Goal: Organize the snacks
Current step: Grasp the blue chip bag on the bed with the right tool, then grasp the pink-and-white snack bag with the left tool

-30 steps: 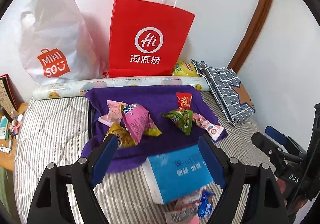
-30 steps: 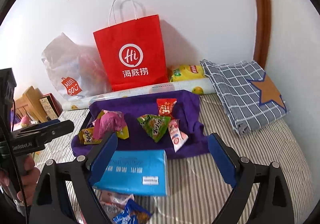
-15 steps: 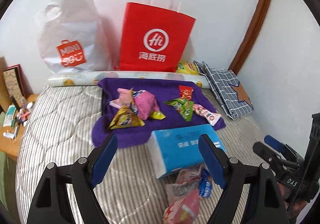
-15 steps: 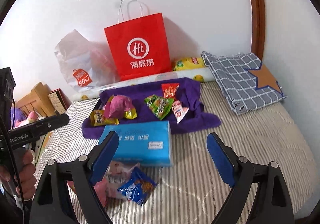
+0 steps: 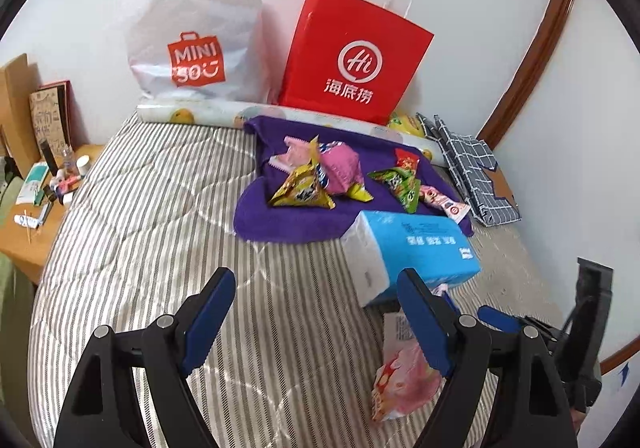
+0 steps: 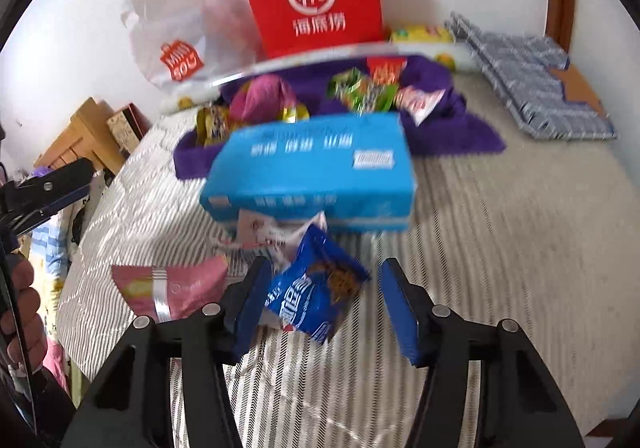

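Striped quilted bed (image 5: 152, 232) filled both views, set against a white wall with a red paper bag (image 5: 352, 59) and a white Miniso plastic bag (image 5: 192, 31) standing at the far edge. A purple towel (image 5: 280, 219) lay in front of the bags with several snack packets on it: a yellow packet (image 5: 300, 191), a pink packet (image 5: 340, 169), a green packet (image 5: 398, 183) and a small red packet (image 5: 406, 159). A blue tissue pack (image 6: 316, 167) sat on the bed touching the near edge of the towel. A folded blue checked cloth (image 6: 532, 87) lay to the right, near the wall.

Left hand-held gripper (image 5: 316, 324) was level above bare bedding, pointing toward the towel, jaws wide and holding nothing. A pink snack packet (image 5: 404, 380) lay just beside its right finger.

Right hand-held gripper (image 6: 326, 304) was low over the bed, angled down, jaws wide on either side of a blue snack packet (image 6: 316, 296) that lay on the bed just before the tissue pack. The left finger was at the packet's edge; the right finger stood clear of it. The right view was motion-blurred. In that view the pink packet (image 6: 172, 288) lay left of the blue one, and a white wrapper (image 6: 264, 232) was tucked partly under the tissue pack.
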`<state>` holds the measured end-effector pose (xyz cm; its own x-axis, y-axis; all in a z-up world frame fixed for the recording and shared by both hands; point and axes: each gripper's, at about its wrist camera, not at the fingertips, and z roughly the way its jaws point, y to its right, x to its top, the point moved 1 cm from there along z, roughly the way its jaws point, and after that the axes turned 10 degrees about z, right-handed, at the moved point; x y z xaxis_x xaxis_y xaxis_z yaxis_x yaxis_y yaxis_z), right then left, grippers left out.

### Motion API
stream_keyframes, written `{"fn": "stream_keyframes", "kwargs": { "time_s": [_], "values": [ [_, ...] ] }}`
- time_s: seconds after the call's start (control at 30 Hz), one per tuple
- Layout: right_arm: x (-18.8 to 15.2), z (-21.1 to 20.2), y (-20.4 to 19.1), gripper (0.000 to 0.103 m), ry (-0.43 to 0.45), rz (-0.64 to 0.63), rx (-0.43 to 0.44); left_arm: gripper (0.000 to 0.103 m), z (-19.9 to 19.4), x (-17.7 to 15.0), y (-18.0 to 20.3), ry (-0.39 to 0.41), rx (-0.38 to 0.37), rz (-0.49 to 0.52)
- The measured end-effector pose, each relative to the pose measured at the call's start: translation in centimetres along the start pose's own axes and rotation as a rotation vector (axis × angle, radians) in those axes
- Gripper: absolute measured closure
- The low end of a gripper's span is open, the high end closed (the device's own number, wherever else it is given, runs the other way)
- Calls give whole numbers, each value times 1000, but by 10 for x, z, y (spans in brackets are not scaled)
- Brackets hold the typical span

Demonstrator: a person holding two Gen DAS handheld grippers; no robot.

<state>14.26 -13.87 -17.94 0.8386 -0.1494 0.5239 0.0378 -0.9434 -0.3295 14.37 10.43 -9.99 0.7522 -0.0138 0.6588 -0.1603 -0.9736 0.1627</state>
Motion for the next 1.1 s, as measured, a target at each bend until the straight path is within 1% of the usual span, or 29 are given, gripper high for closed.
{"fn": "stream_keyframes", "kwargs": {
  "time_s": [0.1, 0.23, 0.33, 0.43, 0.5, 0.6, 0.67, 0.77, 0.8, 0.87, 0.9, 0.93, 1.0, 1.1],
  "values": [
    [-3, 9, -1, 45, -16, 12, 3, 21, 5, -5, -3, -18, -11, -5],
    [-4, 23, 1, 46, -33, 11, -35, 21, 12, -7, -2, -31, -26, -3],
    [-6, 22, 5, 46, -26, -9, -47, 21, 18, -7, 0, -41, -37, 5],
    [-9, 17, 15, 48, -21, -57, -117, 21, 22, -8, 5, -47, -47, 19],
    [-10, 14, 26, 48, -21, -65, -145, 21, 25, -8, 7, -50, -54, 25],
    [-10, 8, 39, 48, -9, -52, -133, 21, 29, -8, 8, -52, -71, 28],
    [-9, 7, 40, 48, -2, -55, -125, 21, 30, -8, 7, -55, -76, 23],
    [-12, 15, 36, 47, -35, -47, -86, 21, 31, -9, 6, -66, -88, 12],
    [-14, 19, 34, 45, -44, -45, -86, 21, 31, -9, 5, -67, -87, 9],
    [-19, 21, 25, 46, 0, -87, -138, 21, 29, -10, 4, -66, -85, 7],
    [-21, 22, 23, 51, 13, -107, -166, 21, 27, -12, 4, -65, -88, 8],
    [-22, 21, 20, 60, 41, -123, -188, 21, 26, -12, 4, -63, -92, 9],
    [-22, 18, 23, 63, 42, -105, -171, 21, 22, -15, 6, -55, -107, 16],
    [-19, 12, 34, 64, 46, -47, -134, 21, 16, -18, 11, -49, -122, 37]
  ]
}}
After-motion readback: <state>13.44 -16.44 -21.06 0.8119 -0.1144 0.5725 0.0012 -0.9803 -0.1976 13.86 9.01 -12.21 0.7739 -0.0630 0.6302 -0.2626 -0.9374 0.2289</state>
